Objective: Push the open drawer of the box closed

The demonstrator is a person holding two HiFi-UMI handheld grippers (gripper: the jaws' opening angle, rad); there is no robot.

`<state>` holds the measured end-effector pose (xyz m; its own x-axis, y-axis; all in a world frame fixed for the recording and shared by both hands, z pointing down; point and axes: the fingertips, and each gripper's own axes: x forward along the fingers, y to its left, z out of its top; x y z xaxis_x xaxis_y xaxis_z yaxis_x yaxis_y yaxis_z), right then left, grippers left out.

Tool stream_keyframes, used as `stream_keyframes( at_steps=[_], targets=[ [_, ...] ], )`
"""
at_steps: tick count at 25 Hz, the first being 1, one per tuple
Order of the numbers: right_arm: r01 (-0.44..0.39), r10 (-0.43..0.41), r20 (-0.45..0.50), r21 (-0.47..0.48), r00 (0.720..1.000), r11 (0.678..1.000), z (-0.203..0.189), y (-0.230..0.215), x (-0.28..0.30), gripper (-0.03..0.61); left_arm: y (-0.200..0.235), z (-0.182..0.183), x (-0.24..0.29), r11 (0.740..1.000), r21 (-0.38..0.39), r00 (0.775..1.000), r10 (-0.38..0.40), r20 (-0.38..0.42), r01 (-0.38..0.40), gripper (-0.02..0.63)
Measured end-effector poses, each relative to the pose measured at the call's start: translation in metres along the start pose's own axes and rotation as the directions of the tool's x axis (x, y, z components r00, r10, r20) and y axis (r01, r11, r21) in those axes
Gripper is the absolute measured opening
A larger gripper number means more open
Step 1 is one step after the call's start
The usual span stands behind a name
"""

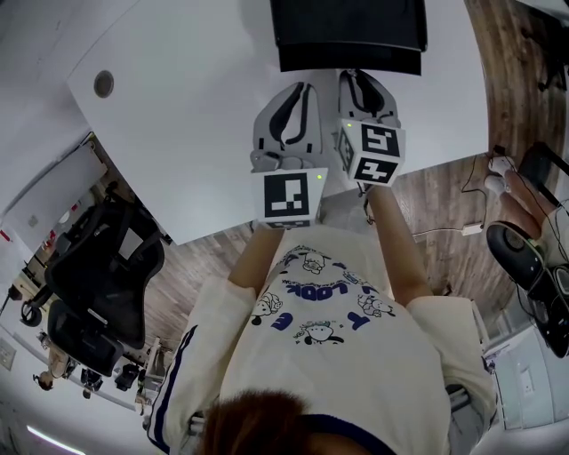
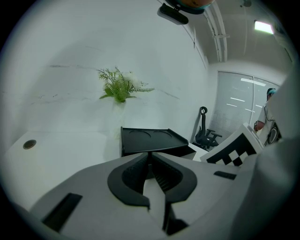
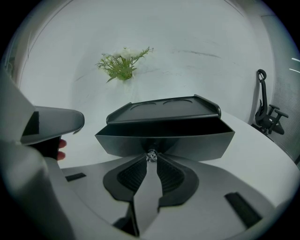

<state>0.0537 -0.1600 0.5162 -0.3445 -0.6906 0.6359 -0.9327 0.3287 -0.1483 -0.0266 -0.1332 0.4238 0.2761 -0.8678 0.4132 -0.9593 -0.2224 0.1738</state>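
The black box (image 1: pixel 347 22) stands at the far edge of the white table (image 1: pixel 187 124), its drawer (image 1: pixel 349 60) pulled out toward me. The right gripper view faces the drawer's front panel (image 3: pixel 187 140), whose small metal knob (image 3: pixel 151 155) sits right at my right gripper's (image 3: pixel 151 159) tips. That gripper (image 1: pixel 357 75) is shut, and I cannot tell whether its tips touch the knob. My left gripper (image 1: pixel 300 89) hovers beside it, a little short of the drawer and left of it. In its own view the left gripper (image 2: pixel 150 157) is shut and holds nothing, with the box (image 2: pixel 150 138) ahead.
A green plant sprig (image 3: pixel 122 65) hangs on the white wall behind the box. A round cable hole (image 1: pixel 104 83) sits in the table at the left. A black office chair (image 1: pixel 98 284) stands on the wooden floor to my left.
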Motion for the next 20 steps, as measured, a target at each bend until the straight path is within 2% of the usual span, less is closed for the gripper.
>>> stream_keyframes(
  at_steps=[20],
  targets=[
    [0.007, -0.007, 0.021, -0.013, 1.0, 1.0, 0.028, -0.011, 0.032, 0.083, 0.008, -0.001, 0.013, 1.0, -0.017, 1.0, 0.011, -0.013, -0.011, 0.032]
  ],
)
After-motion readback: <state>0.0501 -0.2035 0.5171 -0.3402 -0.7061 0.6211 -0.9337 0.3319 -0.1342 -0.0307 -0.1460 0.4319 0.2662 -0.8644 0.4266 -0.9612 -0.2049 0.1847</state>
